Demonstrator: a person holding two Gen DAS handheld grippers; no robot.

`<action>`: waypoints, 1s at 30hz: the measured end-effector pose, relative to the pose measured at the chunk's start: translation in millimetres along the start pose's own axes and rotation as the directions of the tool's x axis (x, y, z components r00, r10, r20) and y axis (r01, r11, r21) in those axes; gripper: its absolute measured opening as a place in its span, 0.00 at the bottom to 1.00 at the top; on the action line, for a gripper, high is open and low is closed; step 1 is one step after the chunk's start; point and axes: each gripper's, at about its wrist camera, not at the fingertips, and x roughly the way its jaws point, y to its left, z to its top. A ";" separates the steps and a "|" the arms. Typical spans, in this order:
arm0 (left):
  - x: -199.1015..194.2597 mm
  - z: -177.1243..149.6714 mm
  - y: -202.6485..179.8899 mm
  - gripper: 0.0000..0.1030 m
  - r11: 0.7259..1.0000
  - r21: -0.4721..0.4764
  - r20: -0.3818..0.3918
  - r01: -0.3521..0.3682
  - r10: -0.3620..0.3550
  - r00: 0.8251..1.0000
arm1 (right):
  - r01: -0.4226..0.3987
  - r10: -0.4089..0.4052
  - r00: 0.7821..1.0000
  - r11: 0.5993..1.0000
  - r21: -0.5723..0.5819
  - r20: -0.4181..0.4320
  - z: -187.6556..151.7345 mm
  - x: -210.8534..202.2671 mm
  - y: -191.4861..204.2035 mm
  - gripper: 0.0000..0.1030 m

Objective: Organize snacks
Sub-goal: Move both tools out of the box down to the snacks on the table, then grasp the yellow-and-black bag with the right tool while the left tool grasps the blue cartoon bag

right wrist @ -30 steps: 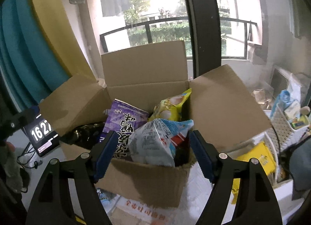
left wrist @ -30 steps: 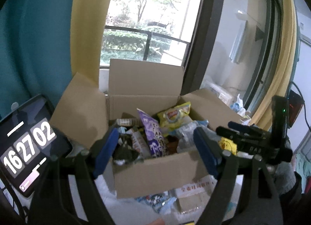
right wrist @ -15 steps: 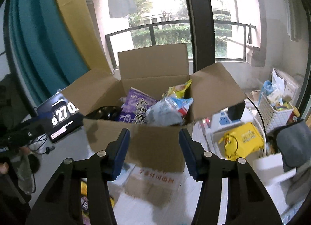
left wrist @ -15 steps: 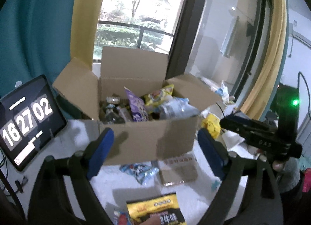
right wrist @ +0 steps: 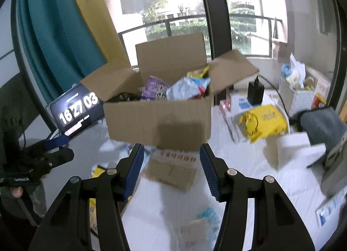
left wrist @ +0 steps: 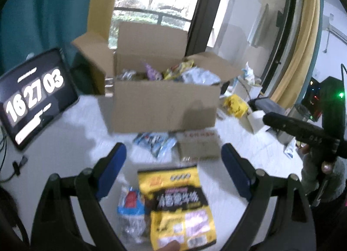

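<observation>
An open cardboard box (left wrist: pixel 164 103) (right wrist: pixel 160 118) full of snack bags stands on the white table. My left gripper (left wrist: pixel 173 149) is open wide and empty, back from the box. Below it lie a yellow-and-black snack bag (left wrist: pixel 177 203) and a blue-and-red packet (left wrist: pixel 130 203). A blue-white packet (left wrist: pixel 156 142) and a flat brown carton (left wrist: pixel 199 144) (right wrist: pixel 173 170) lie at the foot of the box. My right gripper (right wrist: pixel 171 150) has its jaws half apart with nothing between them, above the carton. A silver-blue bag (right wrist: pixel 186 88) rests on top in the box.
A tablet clock (left wrist: pixel 32 97) (right wrist: pixel 76 108) leans at the box's left. A yellow bag (right wrist: pixel 264 121), a white roll (right wrist: pixel 292 144), a charger (right wrist: pixel 256 92) and a white basket (right wrist: pixel 299 95) crowd the right. A small packet (right wrist: pixel 206 218) lies near the front.
Both grippers have drawn back from the box. The silver-blue bag that was between my right jaws now lies in the box, and those jaws have narrowed. The yellow bag has come into the left view.
</observation>
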 end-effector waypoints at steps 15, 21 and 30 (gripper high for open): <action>3.8 -78.7 58.4 0.88 0.985 -0.072 -0.096 -0.157 0.149 0.984 | -0.106 0.108 0.978 0.994 0.021 -0.181 -71.0 48.0 44.8 0.56; 15.9 -91.0 65.5 0.88 0.984 -0.081 -0.131 -0.157 0.146 0.981 | -0.168 0.174 0.953 0.985 0.044 -0.249 -87.1 76.9 68.1 0.73; 38.8 -98.5 54.3 0.88 0.993 -0.043 -0.193 -0.112 0.102 0.976 | -0.255 0.282 0.897 0.959 0.122 -0.342 -101.3 112.6 83.7 0.73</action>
